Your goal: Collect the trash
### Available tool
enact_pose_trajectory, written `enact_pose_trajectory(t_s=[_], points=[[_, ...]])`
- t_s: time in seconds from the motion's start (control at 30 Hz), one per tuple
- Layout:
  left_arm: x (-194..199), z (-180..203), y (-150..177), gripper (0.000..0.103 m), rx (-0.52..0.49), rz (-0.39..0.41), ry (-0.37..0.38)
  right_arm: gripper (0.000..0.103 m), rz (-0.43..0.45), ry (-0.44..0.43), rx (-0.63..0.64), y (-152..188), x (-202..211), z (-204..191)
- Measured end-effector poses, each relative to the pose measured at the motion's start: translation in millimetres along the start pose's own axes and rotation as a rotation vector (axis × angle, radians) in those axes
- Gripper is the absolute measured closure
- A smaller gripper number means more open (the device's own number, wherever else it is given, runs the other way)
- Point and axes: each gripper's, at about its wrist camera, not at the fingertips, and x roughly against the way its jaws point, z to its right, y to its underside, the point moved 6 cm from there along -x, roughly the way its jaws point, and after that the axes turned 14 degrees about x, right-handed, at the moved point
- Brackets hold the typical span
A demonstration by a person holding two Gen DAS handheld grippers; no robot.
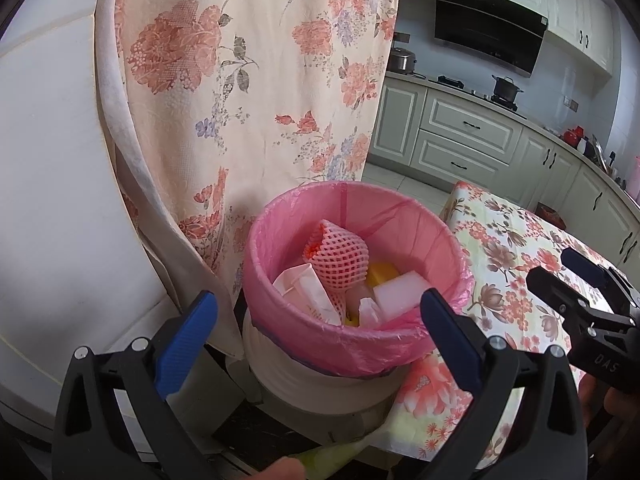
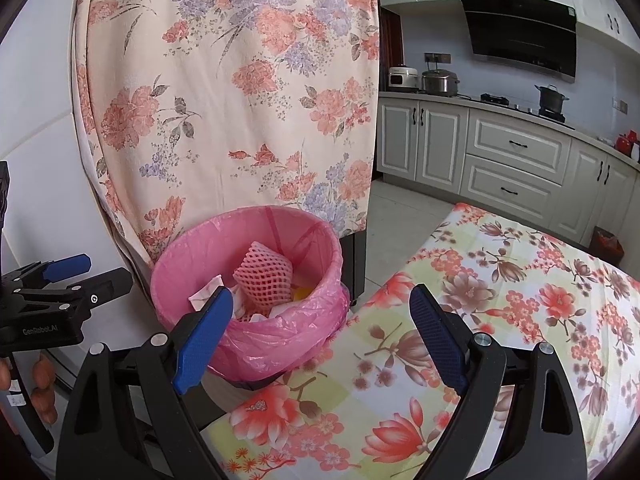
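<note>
A white bin with a pink liner (image 1: 296,328) (image 2: 280,332) stands beside the floral-covered table (image 1: 516,264) (image 2: 500,320). Inside lie a pink foam fruit net (image 1: 340,256) (image 2: 266,276), white wrappers (image 1: 304,288), a white block (image 1: 400,290) and something yellow (image 1: 380,272). My left gripper (image 1: 320,312) stands open just in front of the bin's rim, holding nothing. My right gripper (image 2: 320,312) is open too, empty, over the table corner next to the bin. Each gripper shows in the other's view: the right gripper (image 1: 568,272) and the left gripper (image 2: 92,276).
A floral cloth (image 1: 256,80) (image 2: 240,92) hangs over a tall white appliance (image 1: 52,200) right behind the bin. Kitchen cabinets (image 2: 500,160), a stove with a black pot (image 2: 552,98) and a range hood (image 2: 520,36) line the far wall. Tiled floor (image 2: 404,216) lies between.
</note>
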Motion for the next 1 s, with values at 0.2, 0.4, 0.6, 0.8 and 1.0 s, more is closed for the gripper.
enact_pose_trajectory(t_s=[0.2, 0.4, 0.6, 0.8, 1.0], points=[[0.1, -0.7, 0.2, 0.005, 0.0, -0.002, 0.0, 0.018, -0.002, -0.003, 0.002, 0.8, -1.3, -0.4], [-0.4, -0.2, 0.8, 0.005, 0.0, -0.004, 0.003, 0.018, -0.002, -0.002, 0.005, 0.7, -1.8, -0.5], [-1.3, 0.7, 1.4, 0.005, -0.003, -0.006, 0.003, 0.018, -0.004, -0.002, 0.0, 1.0, -3.2, 0.6], [-3.5, 4.8, 0.3, 0.005, -0.009, -0.007, 0.007, 0.018, -0.006, -0.005, 0.002, 2.3, -4.5, 2.2], [-3.3, 5.3, 0.1, 0.005, -0.009, -0.006, 0.007, 0.018, -0.006, -0.002, 0.003, 2.4, -4.8, 3.0]])
